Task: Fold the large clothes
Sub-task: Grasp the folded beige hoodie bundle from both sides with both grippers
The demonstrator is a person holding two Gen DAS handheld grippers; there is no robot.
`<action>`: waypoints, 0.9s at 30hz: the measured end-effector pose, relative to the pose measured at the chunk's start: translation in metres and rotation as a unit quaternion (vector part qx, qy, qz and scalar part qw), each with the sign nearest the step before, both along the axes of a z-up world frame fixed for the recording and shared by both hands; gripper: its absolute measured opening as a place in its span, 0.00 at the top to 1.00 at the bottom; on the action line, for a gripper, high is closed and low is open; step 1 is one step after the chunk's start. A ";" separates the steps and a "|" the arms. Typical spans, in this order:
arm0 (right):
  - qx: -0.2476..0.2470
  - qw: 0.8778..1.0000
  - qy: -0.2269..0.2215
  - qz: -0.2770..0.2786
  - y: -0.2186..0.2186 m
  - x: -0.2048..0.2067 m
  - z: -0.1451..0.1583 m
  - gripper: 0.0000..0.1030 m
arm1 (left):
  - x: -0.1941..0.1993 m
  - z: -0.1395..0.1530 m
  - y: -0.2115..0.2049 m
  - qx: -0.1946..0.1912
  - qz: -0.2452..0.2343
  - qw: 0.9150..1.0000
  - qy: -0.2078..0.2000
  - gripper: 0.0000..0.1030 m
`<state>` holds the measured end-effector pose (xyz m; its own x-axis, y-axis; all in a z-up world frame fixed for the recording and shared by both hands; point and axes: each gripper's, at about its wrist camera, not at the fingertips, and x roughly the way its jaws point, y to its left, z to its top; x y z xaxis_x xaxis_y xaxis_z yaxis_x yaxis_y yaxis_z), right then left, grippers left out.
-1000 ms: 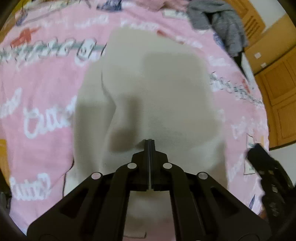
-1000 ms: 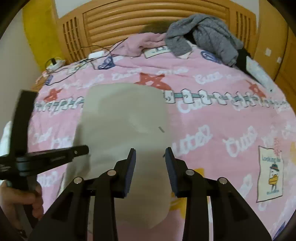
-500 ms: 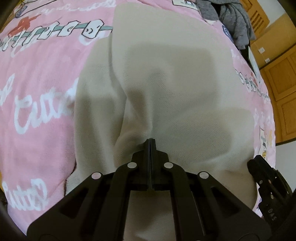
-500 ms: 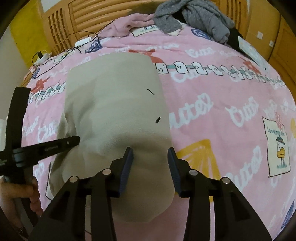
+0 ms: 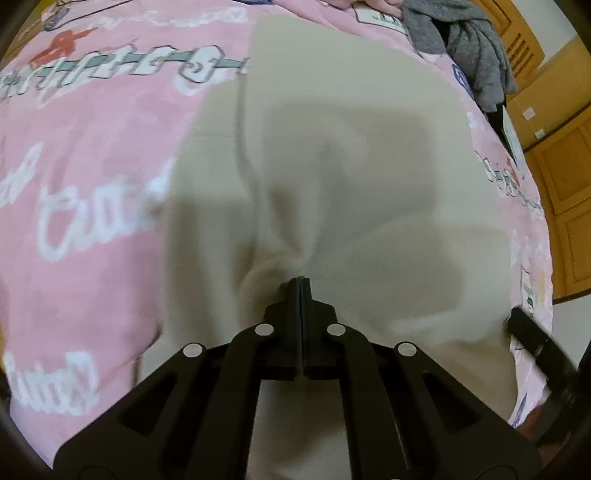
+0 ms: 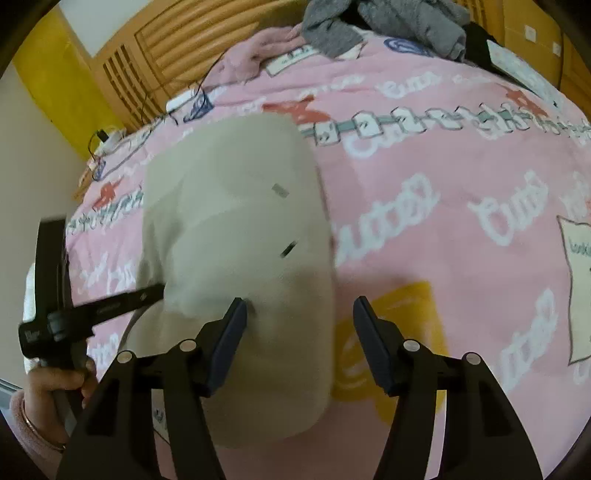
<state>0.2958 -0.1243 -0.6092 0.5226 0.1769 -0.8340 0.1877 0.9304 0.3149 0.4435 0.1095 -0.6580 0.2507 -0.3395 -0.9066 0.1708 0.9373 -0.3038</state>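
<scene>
Beige garment (image 5: 332,166) lay on the pink bed (image 6: 461,221), pinched by the closed left tongs (image 5: 300,284); right tongs (image 6: 299,314) gaped empty, blurred.

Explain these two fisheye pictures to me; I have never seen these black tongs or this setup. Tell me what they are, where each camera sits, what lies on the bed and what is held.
There is no robot here. A person holds two hand tools, each with two jaws and a camera looking along them.

One picture is from the left gripper. Its jaws are pressed together, pinching a fold of the beige garment.

The other is from the right gripper. Its jaws stand apart, over the garment's near edge, holding nothing. At its left edge you see the person's hand gripping the left tool.

The garment lies on a pink blanket. A grey garment is heaped by the wooden headboard.
</scene>
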 end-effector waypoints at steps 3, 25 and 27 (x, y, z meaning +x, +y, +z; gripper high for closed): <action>0.006 1.000 -0.005 0.008 -0.015 0.005 0.007 0.44 | -0.007 0.001 0.009 0.011 -0.011 1.000 0.003 0.97; 0.228 0.971 0.058 0.046 -0.052 0.079 -0.045 0.14 | 0.028 0.038 0.056 -0.124 -0.043 0.990 0.054 0.06; 0.234 0.969 0.052 0.055 -0.054 0.085 -0.048 0.12 | 0.040 0.026 0.052 -0.073 -0.048 0.995 0.039 0.06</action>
